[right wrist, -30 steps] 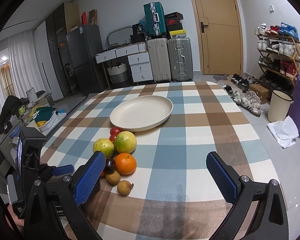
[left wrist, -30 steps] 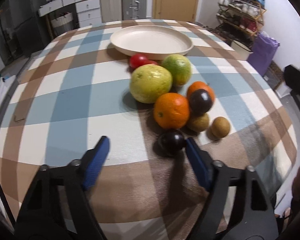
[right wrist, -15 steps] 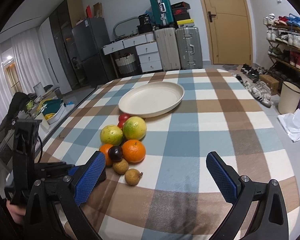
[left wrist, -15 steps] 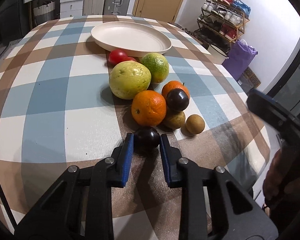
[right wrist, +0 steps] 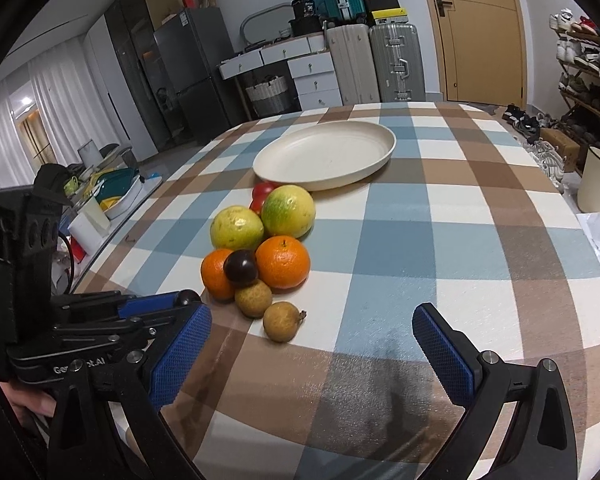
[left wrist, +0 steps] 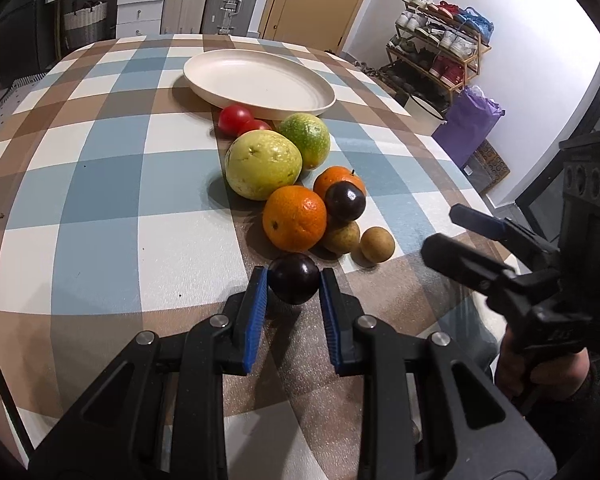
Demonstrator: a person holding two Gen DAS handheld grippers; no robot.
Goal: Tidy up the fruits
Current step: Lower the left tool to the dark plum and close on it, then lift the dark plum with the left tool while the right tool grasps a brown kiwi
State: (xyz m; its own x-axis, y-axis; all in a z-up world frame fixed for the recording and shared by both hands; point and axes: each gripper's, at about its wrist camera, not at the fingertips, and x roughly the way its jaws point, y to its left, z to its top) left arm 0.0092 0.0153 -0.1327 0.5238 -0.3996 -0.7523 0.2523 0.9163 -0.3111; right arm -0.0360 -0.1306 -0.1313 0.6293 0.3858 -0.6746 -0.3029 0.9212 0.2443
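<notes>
Fruits are bunched together on the checkered tabletop (left wrist: 100, 184), just in front of the empty cream plate (left wrist: 260, 80). Going left to right in the left wrist view: two red tomatoes (left wrist: 236, 118) tucked against the plate's rim, the second one mostly hidden behind the big yellow-green fruit (left wrist: 262, 164). Next to that sits a greener round fruit (left wrist: 306, 140), then an orange (left wrist: 295, 218), and a second orange (left wrist: 338, 178) half covered by a dark plum (left wrist: 345, 201) perched on top of the pile. A small brown fruit (left wrist: 342, 236) is partly tucked under those, so hard to say what it is exactly, and another small brown one (left wrist: 377, 244) lies just beside it, out in the open.

Left gripper (left wrist: 293, 286) has its blue fingers (left wrist: 258, 300) clenched on a second dark plum (left wrist: 294, 283) at the near edge of the pile. Can't really tell if that plum is lifted off the cloth or resting on it. In the right wrist view it's almost entirely hidden; just a dark bit pokes out past the left gripper's tips.

Right gripper (right wrist: 312, 354) hangs over bare cloth near the tabletop edge, its fingers (right wrist: 444, 352) spread wide with nothing between them. In the left view it's at the far right, blurry and partly cut off, with a hand (left wrist: 540, 364) gripping its handle.
</notes>
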